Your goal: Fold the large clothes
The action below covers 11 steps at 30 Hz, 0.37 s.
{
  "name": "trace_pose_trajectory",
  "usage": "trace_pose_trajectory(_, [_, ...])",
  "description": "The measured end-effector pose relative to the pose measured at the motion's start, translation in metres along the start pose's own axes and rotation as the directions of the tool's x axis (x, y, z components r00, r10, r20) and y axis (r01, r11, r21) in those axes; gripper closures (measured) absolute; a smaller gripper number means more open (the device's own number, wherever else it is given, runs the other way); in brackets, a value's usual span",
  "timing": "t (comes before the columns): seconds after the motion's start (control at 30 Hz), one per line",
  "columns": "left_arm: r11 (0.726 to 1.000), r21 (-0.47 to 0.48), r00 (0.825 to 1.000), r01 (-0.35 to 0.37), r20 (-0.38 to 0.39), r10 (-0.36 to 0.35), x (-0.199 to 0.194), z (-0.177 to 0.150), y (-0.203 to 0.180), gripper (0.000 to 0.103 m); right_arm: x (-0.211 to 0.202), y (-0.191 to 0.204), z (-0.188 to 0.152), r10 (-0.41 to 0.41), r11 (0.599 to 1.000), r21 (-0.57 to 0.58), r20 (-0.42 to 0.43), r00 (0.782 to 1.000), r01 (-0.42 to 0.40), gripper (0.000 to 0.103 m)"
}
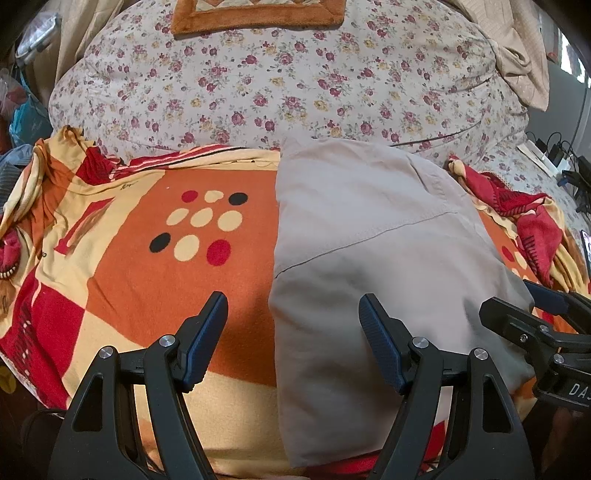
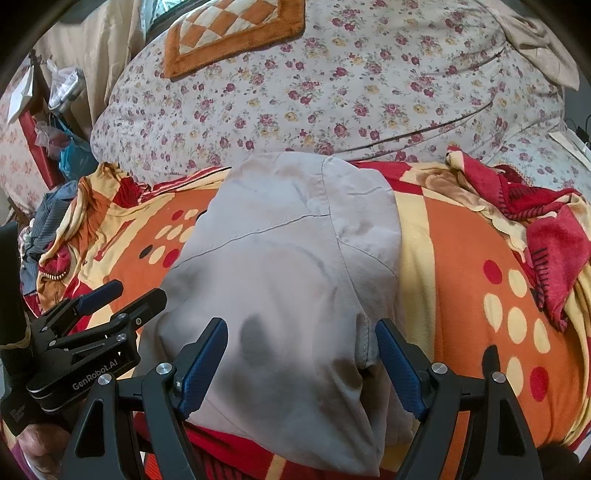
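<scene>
A beige garment [image 1: 373,236] lies folded in a long strip on an orange, red and cream blanket [image 1: 155,258]; it also shows in the right wrist view [image 2: 280,266]. My left gripper [image 1: 293,314] is open and empty, straddling the garment's left edge. My right gripper [image 2: 301,339] is open and empty, above the near end of the garment, with a hem by its right finger. The right gripper shows at the right edge of the left wrist view [image 1: 546,310], and the left gripper at the left of the right wrist view [image 2: 122,299].
A floral quilt [image 1: 280,85] lies bunched beyond the blanket, with an orange checked mat [image 2: 232,33] on it. A crumpled red blanket edge [image 2: 546,243] is at the right. Bags and clutter [image 2: 62,147] stand at the left; cables [image 1: 565,166] at the right.
</scene>
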State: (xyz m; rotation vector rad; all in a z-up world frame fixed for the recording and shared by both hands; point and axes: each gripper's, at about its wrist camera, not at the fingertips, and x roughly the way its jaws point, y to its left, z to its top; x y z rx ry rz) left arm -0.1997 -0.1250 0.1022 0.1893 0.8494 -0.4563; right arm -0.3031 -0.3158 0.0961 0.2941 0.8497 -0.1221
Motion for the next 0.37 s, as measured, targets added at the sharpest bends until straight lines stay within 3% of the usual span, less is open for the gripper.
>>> trace_pose_trajectory(0.37, [1.0,-0.006,1.0,0.007,0.009,-0.007,0.0003,0.0028,0.008,0.029,0.0039,-0.0015,-0.0002,-0.003,1.0,-0.007,-0.009,1.0,0.003,0.023])
